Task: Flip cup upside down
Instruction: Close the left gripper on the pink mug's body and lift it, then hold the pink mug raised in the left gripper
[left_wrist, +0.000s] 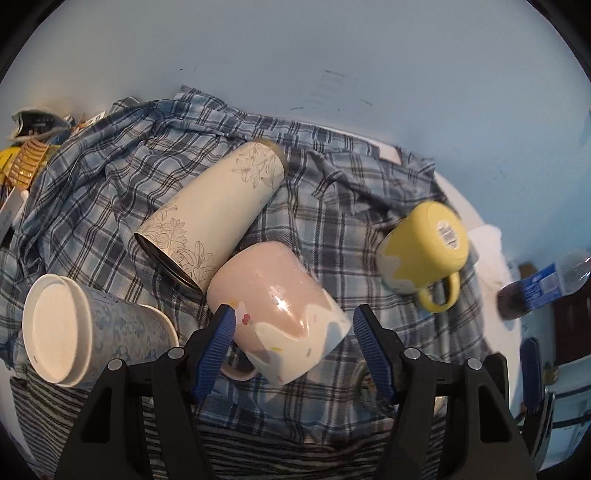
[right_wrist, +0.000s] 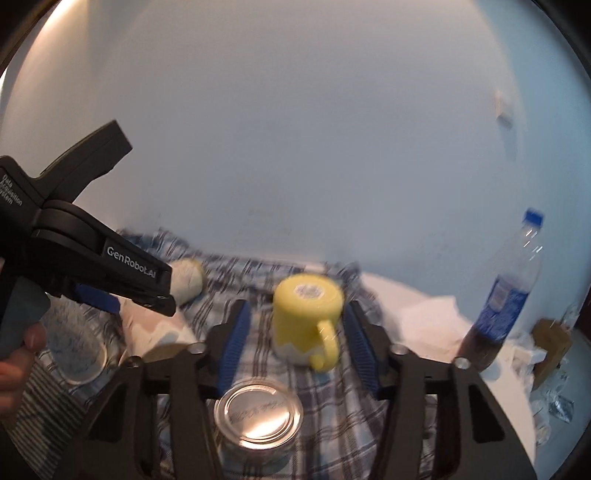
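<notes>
A yellow mug (right_wrist: 304, 319) stands upside down on the plaid cloth (right_wrist: 332, 398), base and barcode sticker up, handle toward the camera; it also shows in the left wrist view (left_wrist: 424, 251). My right gripper (right_wrist: 297, 349) is open, its blue pads either side of the mug and apart from it. A pink and white mug (left_wrist: 277, 310) lies on its side on the plaid cloth (left_wrist: 332, 229). My left gripper (left_wrist: 293, 349) is open around it, pads close to its sides. The left gripper's body also shows in the right wrist view (right_wrist: 110, 269).
A cream floral tumbler (left_wrist: 210, 210) lies on its side. A blue paper cup with a white lid (left_wrist: 85, 328) lies at the left. A glass jar (right_wrist: 258, 417) stands inverted near the right gripper. A plastic bottle (right_wrist: 506, 295) stands at the right. Clutter (left_wrist: 29, 147) sits far left.
</notes>
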